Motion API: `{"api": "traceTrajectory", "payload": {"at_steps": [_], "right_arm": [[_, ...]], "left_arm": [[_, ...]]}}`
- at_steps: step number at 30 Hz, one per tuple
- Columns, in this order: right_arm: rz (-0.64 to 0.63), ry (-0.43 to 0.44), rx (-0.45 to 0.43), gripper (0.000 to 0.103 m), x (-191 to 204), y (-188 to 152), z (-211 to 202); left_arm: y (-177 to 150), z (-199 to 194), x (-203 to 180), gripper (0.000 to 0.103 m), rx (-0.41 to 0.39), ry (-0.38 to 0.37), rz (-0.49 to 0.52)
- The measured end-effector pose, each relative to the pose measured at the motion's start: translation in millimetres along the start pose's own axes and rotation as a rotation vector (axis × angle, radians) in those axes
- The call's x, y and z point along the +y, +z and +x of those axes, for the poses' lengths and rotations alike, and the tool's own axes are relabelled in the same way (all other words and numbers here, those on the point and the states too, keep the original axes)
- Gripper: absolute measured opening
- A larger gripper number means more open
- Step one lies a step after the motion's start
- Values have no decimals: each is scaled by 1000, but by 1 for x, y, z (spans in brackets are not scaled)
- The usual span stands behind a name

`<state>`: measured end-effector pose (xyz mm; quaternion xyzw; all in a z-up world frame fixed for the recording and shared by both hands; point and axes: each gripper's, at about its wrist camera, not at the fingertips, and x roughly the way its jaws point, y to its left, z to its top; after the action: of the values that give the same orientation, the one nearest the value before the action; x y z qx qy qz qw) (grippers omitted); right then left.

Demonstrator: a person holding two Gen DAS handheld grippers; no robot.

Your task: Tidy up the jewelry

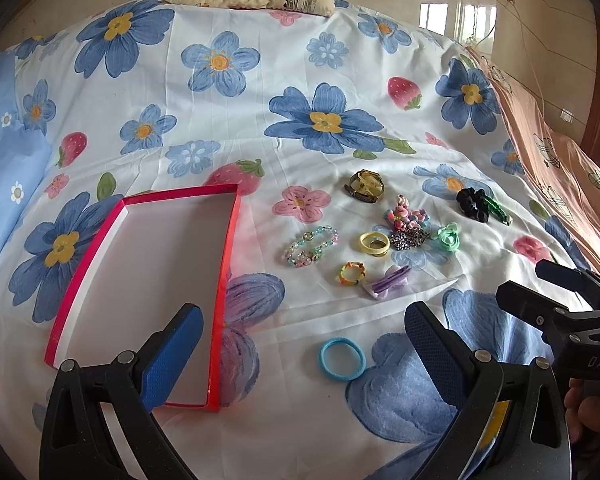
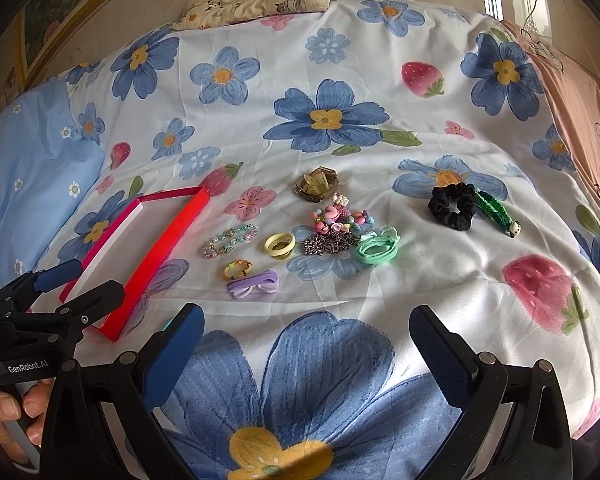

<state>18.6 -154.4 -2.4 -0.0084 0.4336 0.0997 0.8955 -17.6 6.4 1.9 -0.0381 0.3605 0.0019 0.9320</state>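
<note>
Spread over the flowered bed [image 1: 260, 128], the jewelry [image 1: 380, 232] lies loose beside an empty red tray [image 1: 228, 248], nothing sorted yet, both grippers' fingers [image 2: 180, 344] open and holding nothing

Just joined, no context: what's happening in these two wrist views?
A person holds a gripper in each hand over a bed with a flowered sheet. Both the left gripper and right gripper are open and empty. A red-rimmed tray lies empty on the left. The jewelry is loose on the sheet: a watch, bead bracelet, yellow ring, chain, black scrunchie and blue hair tie. Nothing sorted yet.
</note>
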Motion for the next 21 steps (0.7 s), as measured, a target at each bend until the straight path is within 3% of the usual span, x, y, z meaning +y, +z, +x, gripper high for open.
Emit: {"api": "traceTrajectory", "payload": {"at_steps": [12, 16, 19, 21], "right_arm": [[31, 10, 17, 101, -14, -1, 13], [51, 12, 26, 100, -25, 2, 21], [72, 13, 37, 94, -35, 5, 30], [90, 10, 50, 87, -42, 8, 37]], "left_arm": [[9, 31, -5, 100, 60, -58, 27], [16, 47, -13, 90, 77, -90, 75], [20, 62, -21, 81, 98, -120, 109], [24, 72, -25, 80, 107, -133, 126]]}}
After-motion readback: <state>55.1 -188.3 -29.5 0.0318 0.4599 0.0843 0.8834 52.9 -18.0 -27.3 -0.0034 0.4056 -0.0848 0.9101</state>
